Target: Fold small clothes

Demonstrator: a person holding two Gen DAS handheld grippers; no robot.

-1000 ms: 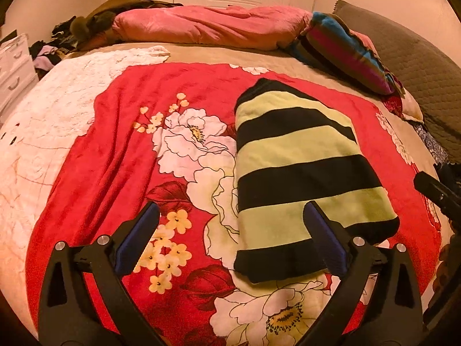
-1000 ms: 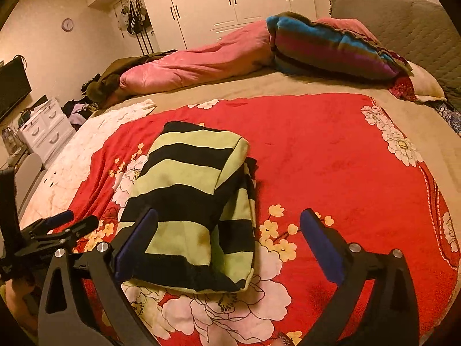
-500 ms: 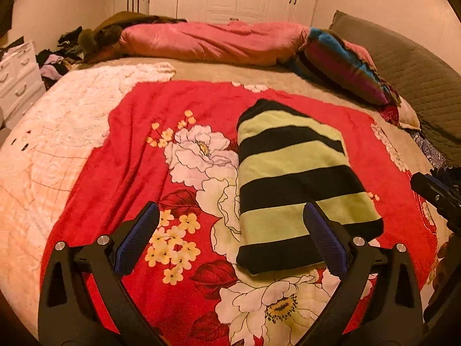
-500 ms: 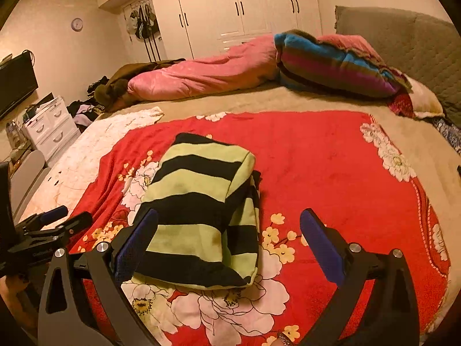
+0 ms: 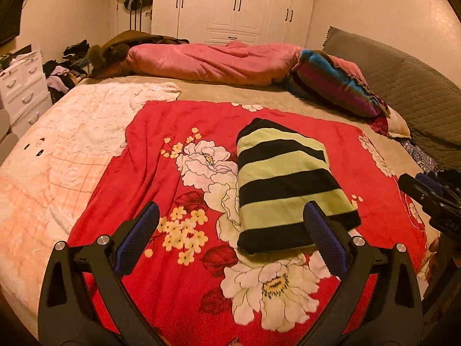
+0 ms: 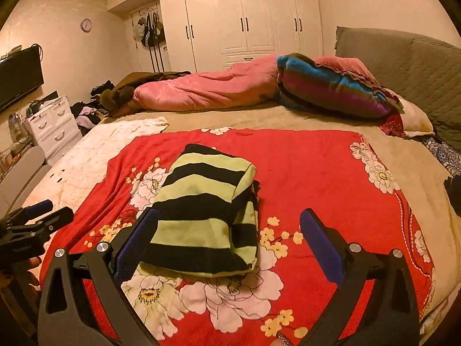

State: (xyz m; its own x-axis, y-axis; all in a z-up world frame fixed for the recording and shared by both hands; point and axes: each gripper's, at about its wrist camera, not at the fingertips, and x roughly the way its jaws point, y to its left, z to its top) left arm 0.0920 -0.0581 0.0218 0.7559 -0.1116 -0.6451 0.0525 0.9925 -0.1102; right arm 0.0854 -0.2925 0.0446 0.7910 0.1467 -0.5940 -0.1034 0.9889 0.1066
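Green/blk striped garment folded, flat on blanket.

A lived-in home bedroom: a wide bed under a red floral blanket, a pink duvet bunched along its far edge, white built-in wardrobes behind, a wall clock, a wall-mounted television, white plastic drawers and clothes heaped on the floor.

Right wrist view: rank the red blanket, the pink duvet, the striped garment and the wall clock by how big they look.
1. Red blanket, largest.
2. Pink duvet and striped garment look alike in area; the garment lies much nearer the camera, so I will not rank them.
3. Wall clock, smallest, though farthest away.
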